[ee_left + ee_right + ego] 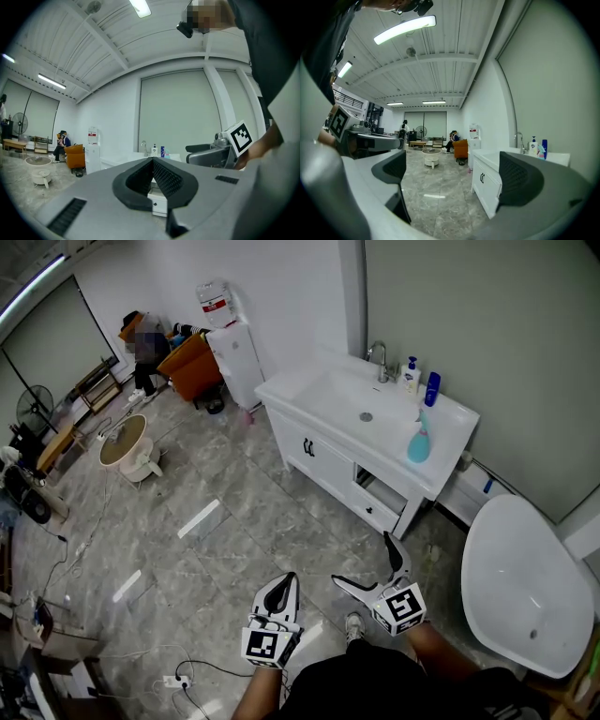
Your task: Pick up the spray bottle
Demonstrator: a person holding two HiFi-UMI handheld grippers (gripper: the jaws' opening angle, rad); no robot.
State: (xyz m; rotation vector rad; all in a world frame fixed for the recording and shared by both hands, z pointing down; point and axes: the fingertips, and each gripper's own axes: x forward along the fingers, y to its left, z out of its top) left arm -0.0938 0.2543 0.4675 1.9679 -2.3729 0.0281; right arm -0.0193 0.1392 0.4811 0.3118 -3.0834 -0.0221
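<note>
The spray bottle (pixel 419 442) stands upright on the desk (pixel 451 430), at the right end beside the basin (pixel 343 397) and close to the front edge; you are well apart from it, with bare floor between. Your right tongs (pixel 364 561) are spread wide with nothing between them, pointing roughly level toward the desk. Your left tongs (pixel 281 587) are pressed together and empty. The main risk, as I judge it, is the bottle's place: a push from one jaw before the other lands could tip it into the basin or slide it off the edge. Come in square so that both jaws meet the body together. The bottle narrows toward the trigger head, so a high grip may slip; aim for the wider lower body. Behind it, by the tap, stand a soap pump (pixel 411 376) and a blue bottle (pixel 431 388); reaching too deep could knock them over. Mind also the white tub (pixel 525 582) at your right as you close in, since the wide jaws could clip it.
</note>
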